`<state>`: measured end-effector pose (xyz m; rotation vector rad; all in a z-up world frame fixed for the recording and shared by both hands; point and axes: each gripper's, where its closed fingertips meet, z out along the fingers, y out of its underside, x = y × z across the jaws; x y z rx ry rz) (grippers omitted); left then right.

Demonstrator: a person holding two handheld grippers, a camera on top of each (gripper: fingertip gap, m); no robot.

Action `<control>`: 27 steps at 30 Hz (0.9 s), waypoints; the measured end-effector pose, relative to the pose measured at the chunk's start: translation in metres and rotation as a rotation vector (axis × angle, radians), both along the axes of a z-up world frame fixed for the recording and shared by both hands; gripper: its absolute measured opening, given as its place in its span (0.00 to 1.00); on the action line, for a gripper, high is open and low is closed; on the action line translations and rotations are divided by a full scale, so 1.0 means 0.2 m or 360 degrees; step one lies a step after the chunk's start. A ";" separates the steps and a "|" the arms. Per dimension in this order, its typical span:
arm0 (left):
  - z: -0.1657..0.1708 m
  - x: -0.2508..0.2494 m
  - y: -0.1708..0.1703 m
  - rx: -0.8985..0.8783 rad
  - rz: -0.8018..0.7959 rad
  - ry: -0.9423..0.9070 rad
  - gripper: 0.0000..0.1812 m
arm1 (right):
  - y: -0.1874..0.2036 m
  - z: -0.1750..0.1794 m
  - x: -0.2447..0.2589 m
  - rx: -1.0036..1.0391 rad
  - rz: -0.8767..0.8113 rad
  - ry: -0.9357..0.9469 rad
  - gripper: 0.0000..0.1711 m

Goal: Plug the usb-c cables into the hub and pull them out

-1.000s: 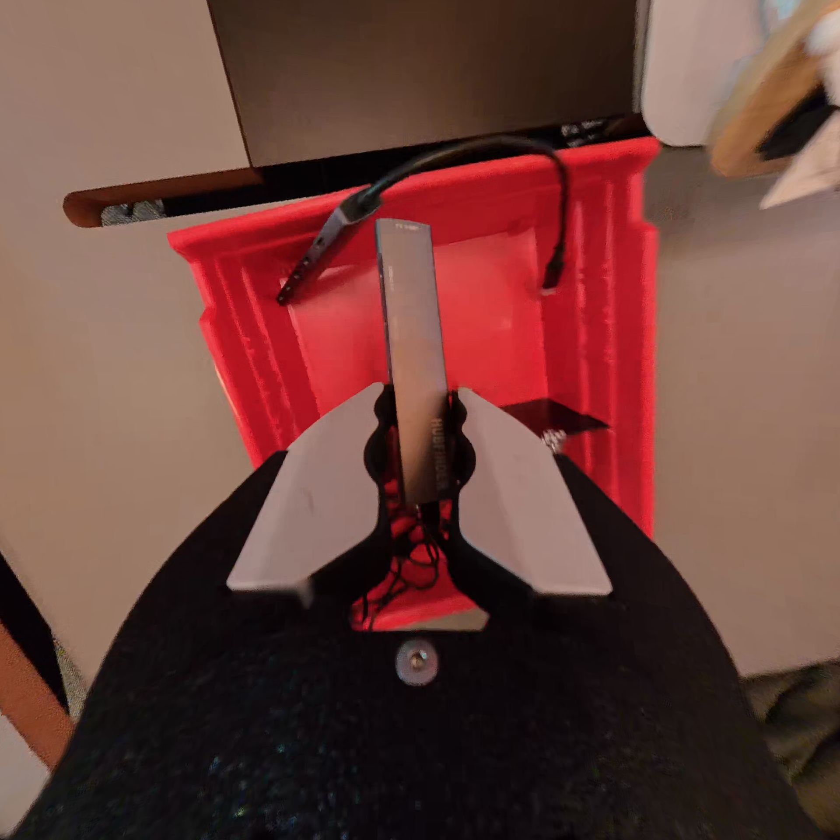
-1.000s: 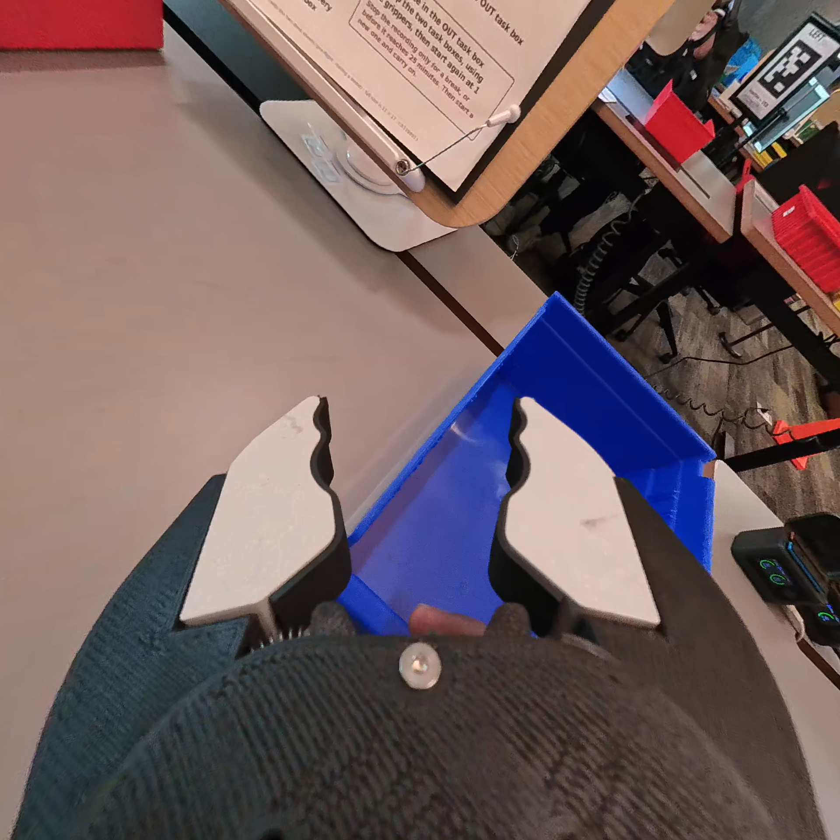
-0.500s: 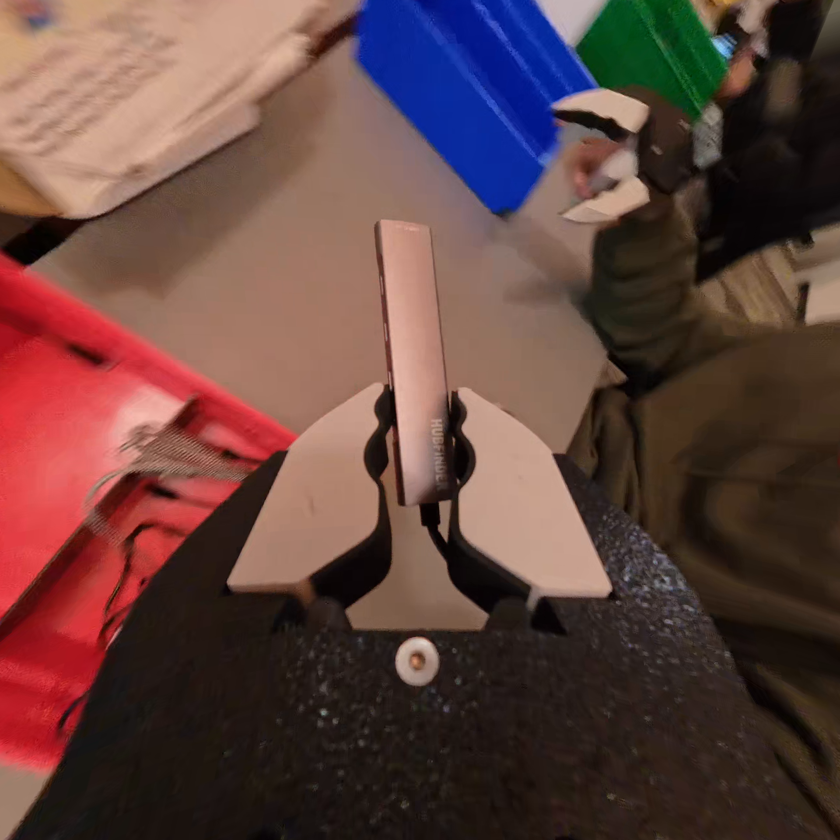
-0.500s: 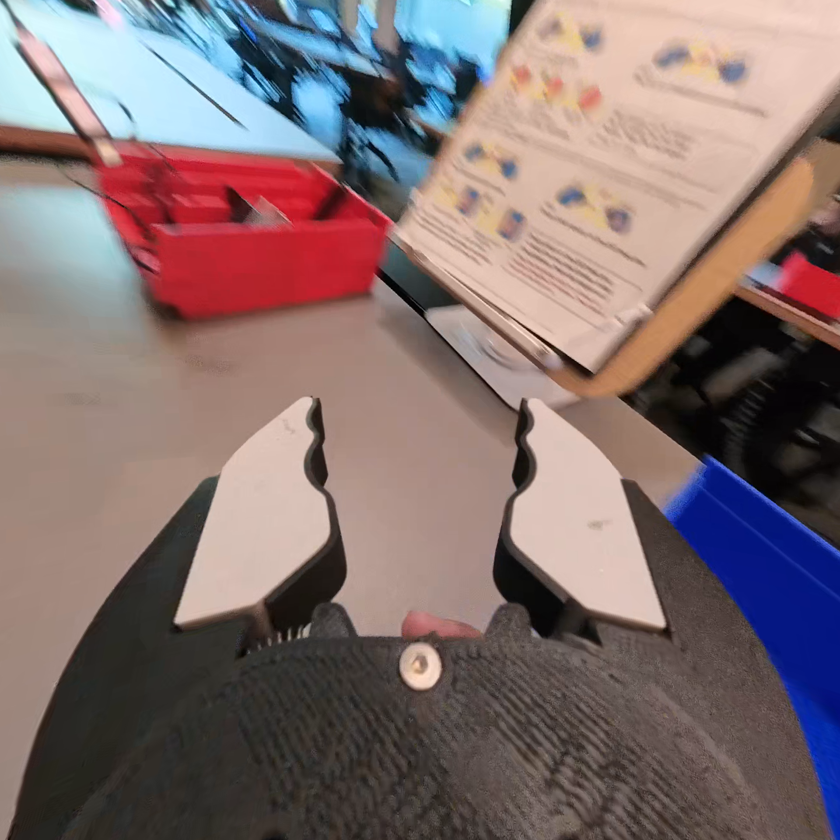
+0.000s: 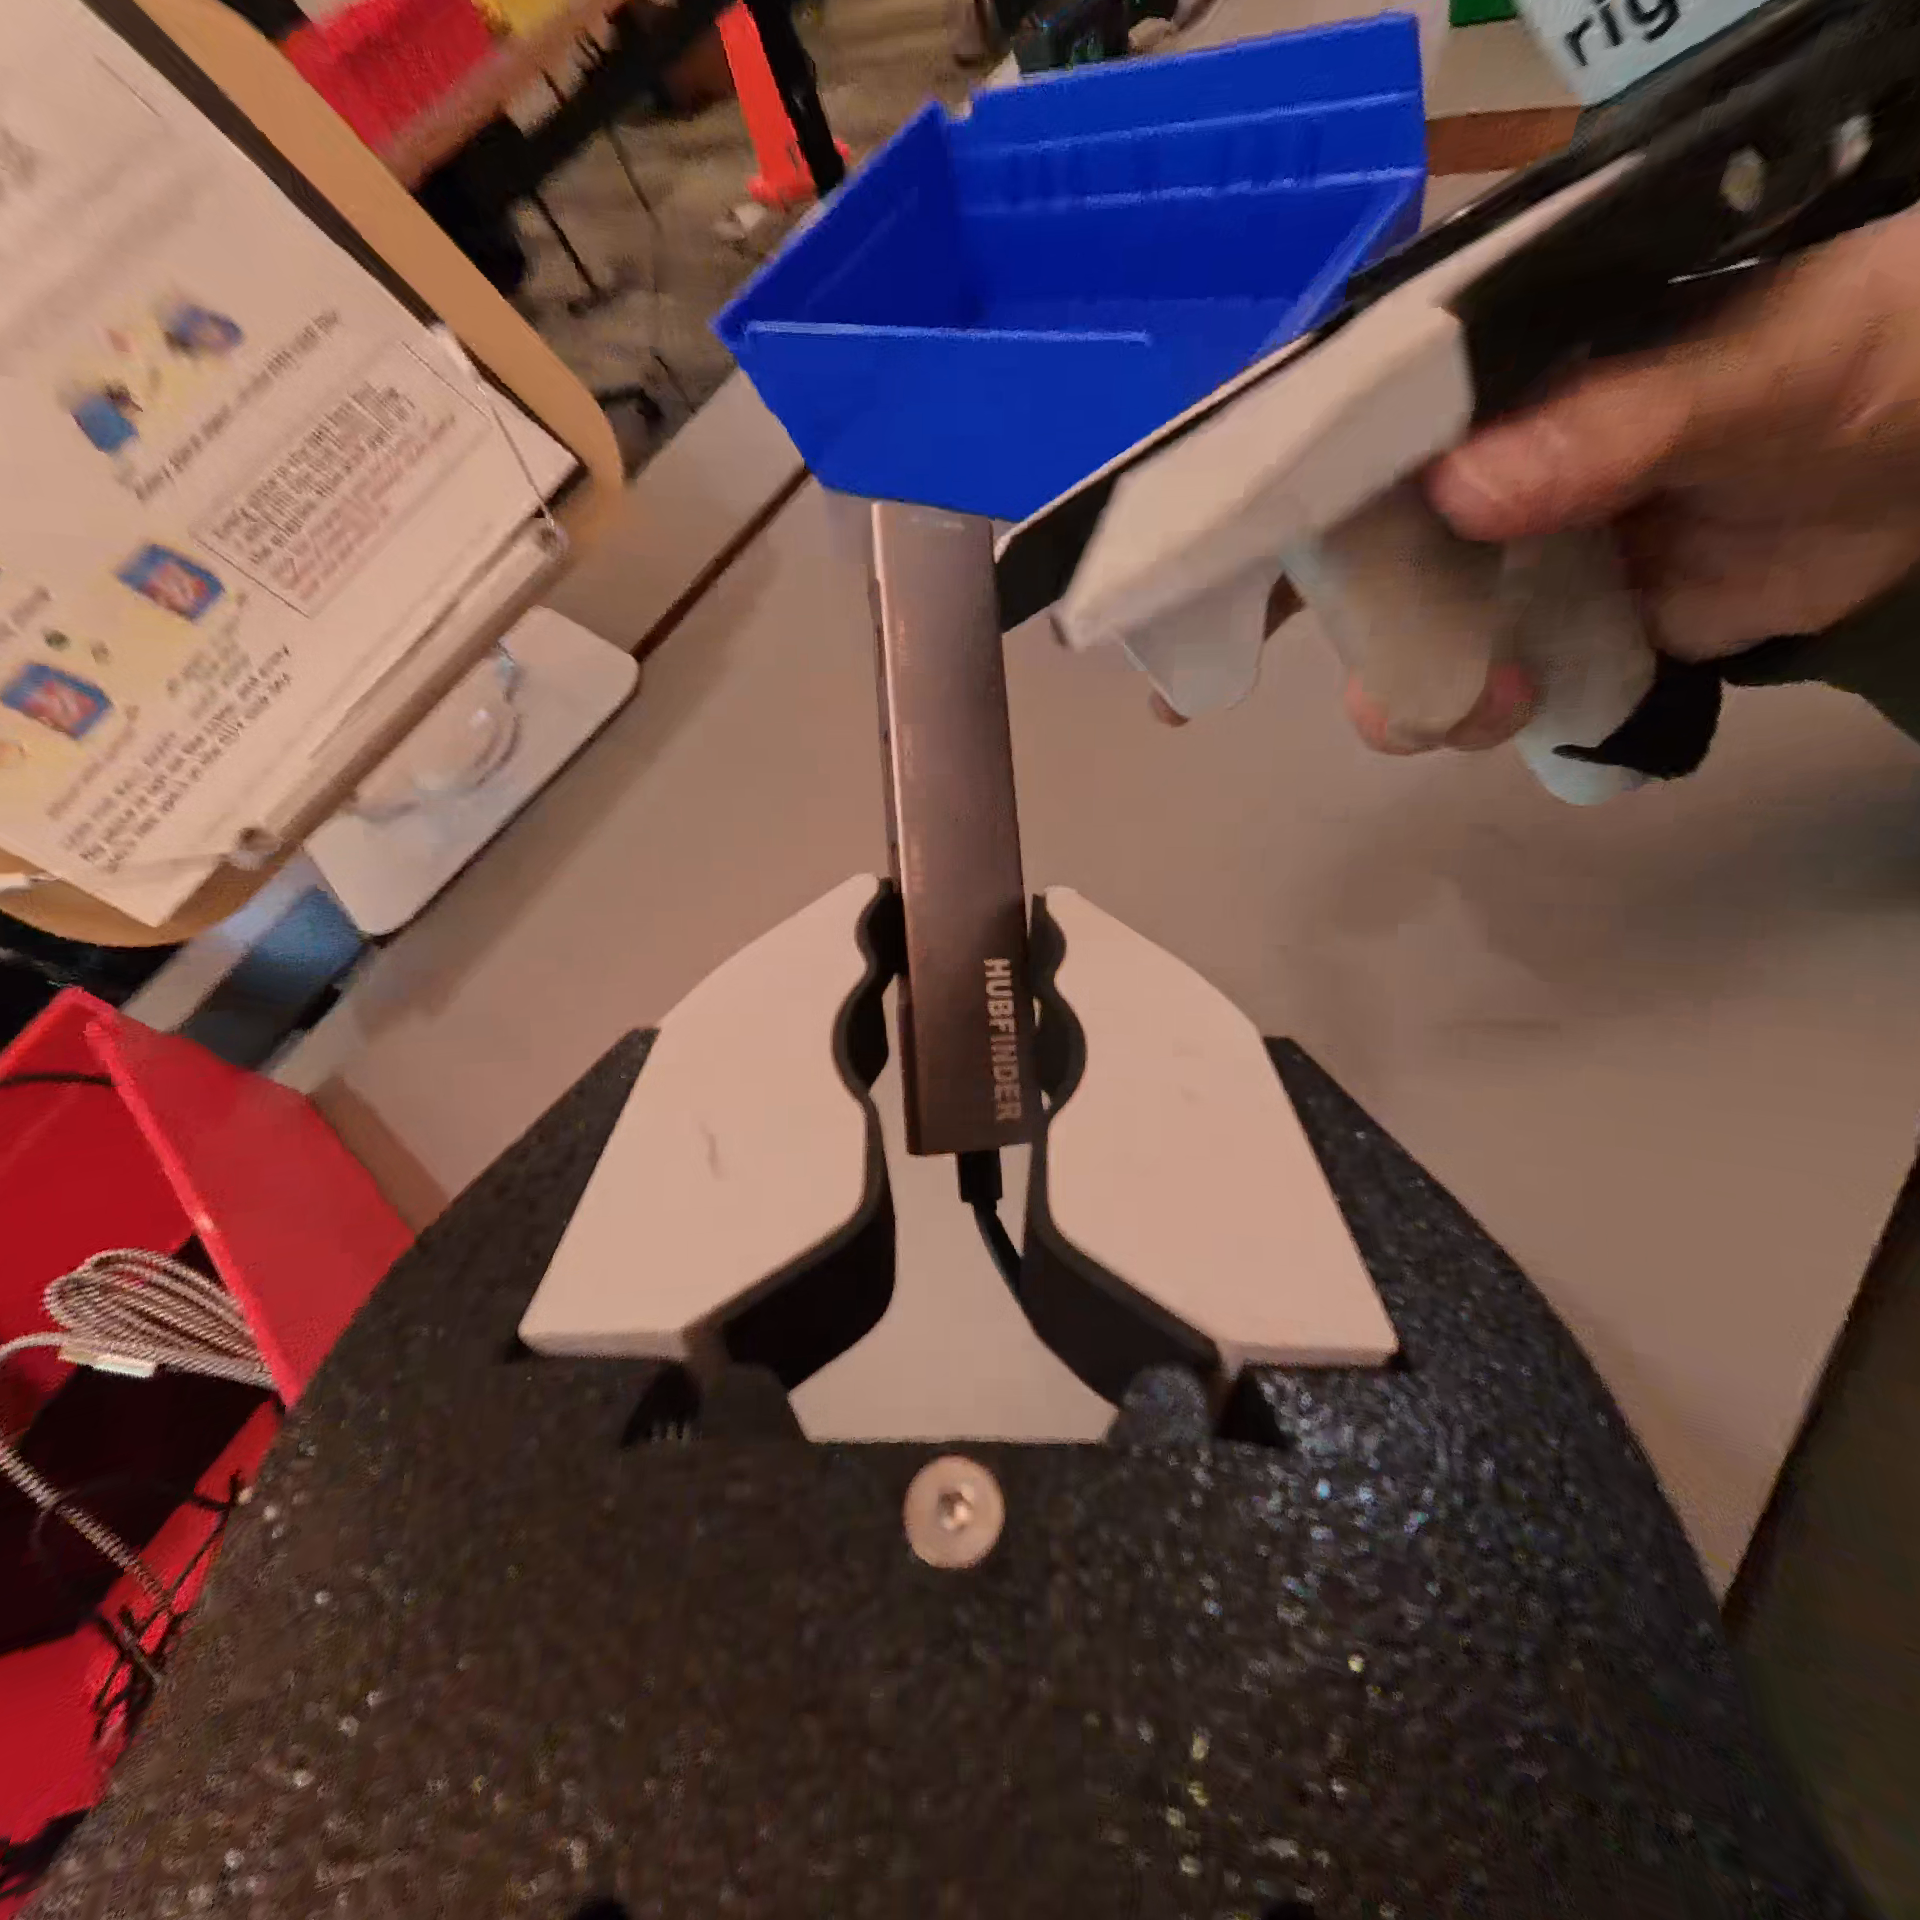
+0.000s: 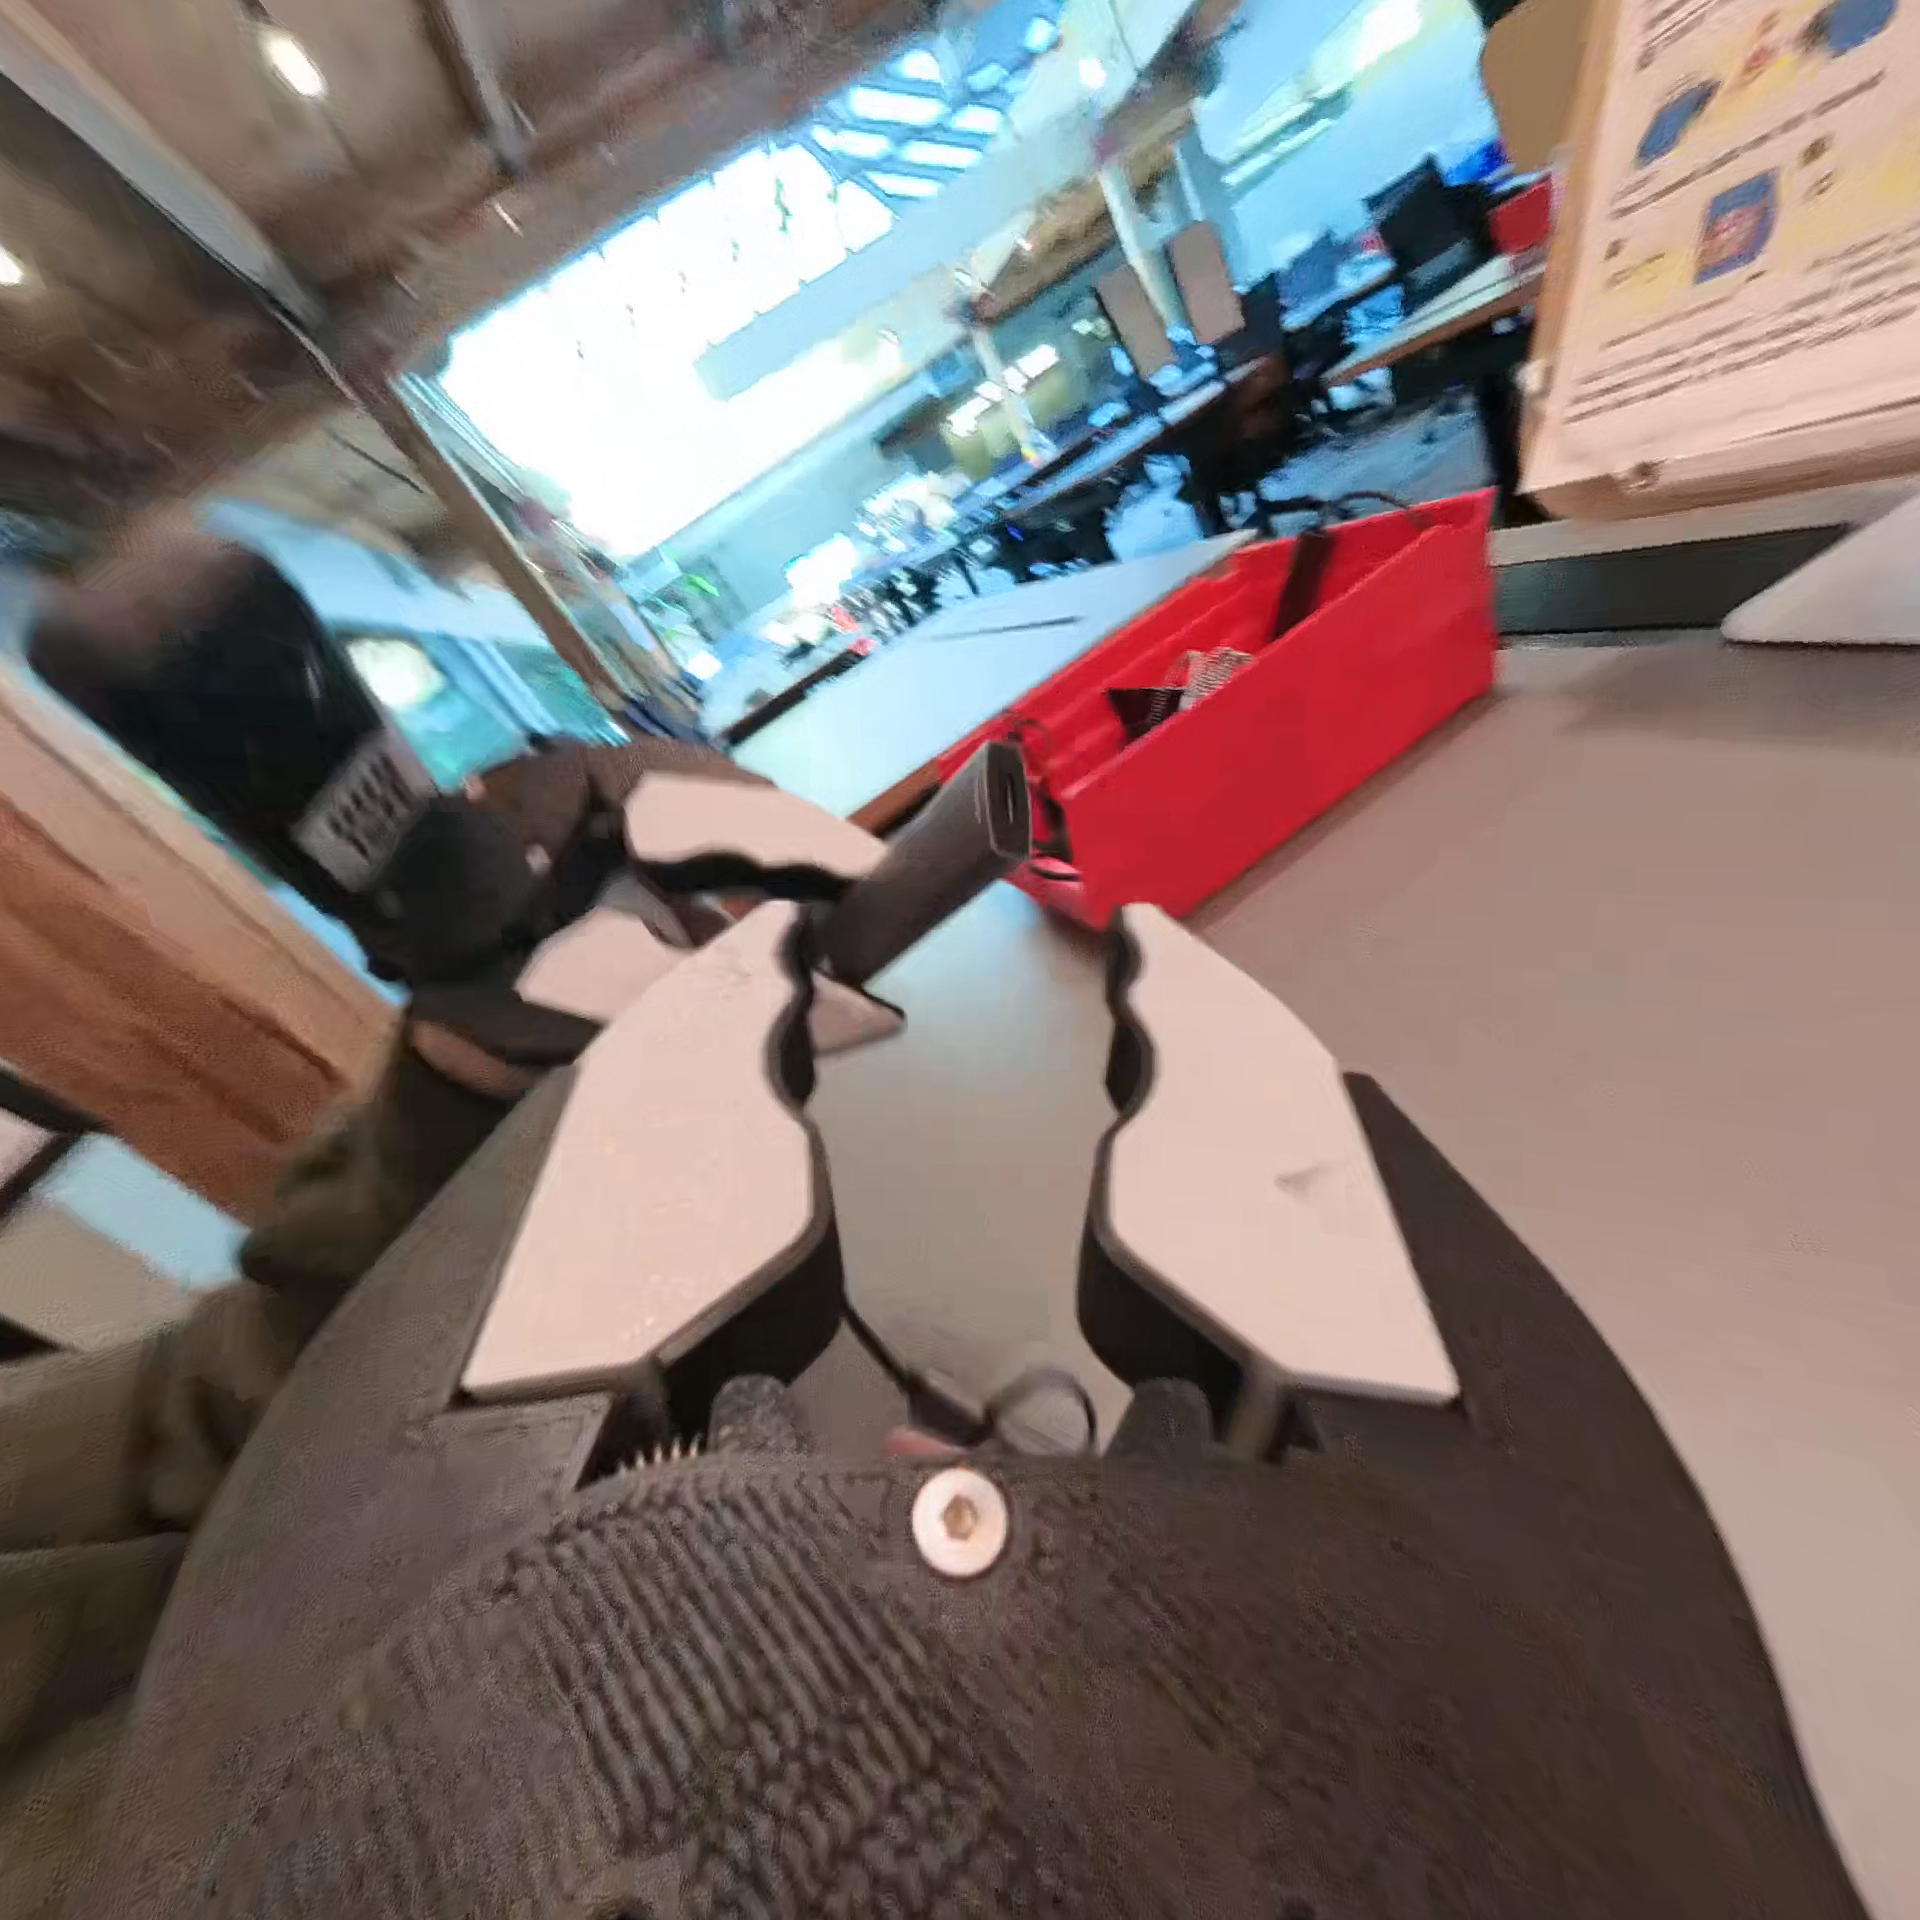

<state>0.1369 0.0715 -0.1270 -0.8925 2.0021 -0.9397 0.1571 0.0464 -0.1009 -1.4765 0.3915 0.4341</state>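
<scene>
My left gripper [image 5: 956, 997] pinches the hub [image 5: 940, 821] near its cable end, holding it clear above the grey worktop [image 5: 1351, 997]. The hub is a slim, flat, dark grey metal bar with pale lettering on its side; a short black lead [image 5: 987, 1216] leaves its lower end. In the right wrist view its far end face [image 6: 1006, 800] shows a small oval port. My right gripper [image 6: 956, 956] is spread and holds nothing, close to the hub's tip. A red bin [image 6: 1299, 717] containing braided cables [image 5: 135, 1320] sits behind; a blue bin [image 5: 1070, 301] is farther off.
</scene>
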 end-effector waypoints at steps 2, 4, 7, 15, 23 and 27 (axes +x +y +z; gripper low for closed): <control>0.00 -0.03 -0.05 0.0107 0.0009 -0.0176 0.13 | -0.04 0.05 -0.03 0.0138 0.0056 0.0085 0.21; -0.01 -0.04 -0.10 0.0197 -0.0004 -0.0312 0.13 | -0.04 0.07 -0.07 0.0197 0.0168 0.0052 0.16; -0.02 -0.03 -0.12 0.0256 0.0020 -0.0453 0.13 | -0.01 0.06 -0.10 0.0235 0.0266 -0.0108 0.07; -0.06 -0.07 -0.19 -0.0029 -0.0265 -0.0414 0.20 | -0.10 0.12 -0.18 0.0372 0.0600 -0.0473 0.06; 0.01 -0.30 -0.26 -0.0206 -0.0545 -0.0098 0.20 | -0.27 0.18 -0.34 0.0381 0.0815 -0.0959 0.06; -0.04 -0.30 -0.32 -0.0100 -0.0596 -0.0051 0.17 | -0.26 0.17 -0.42 0.0331 0.0881 -0.1045 0.06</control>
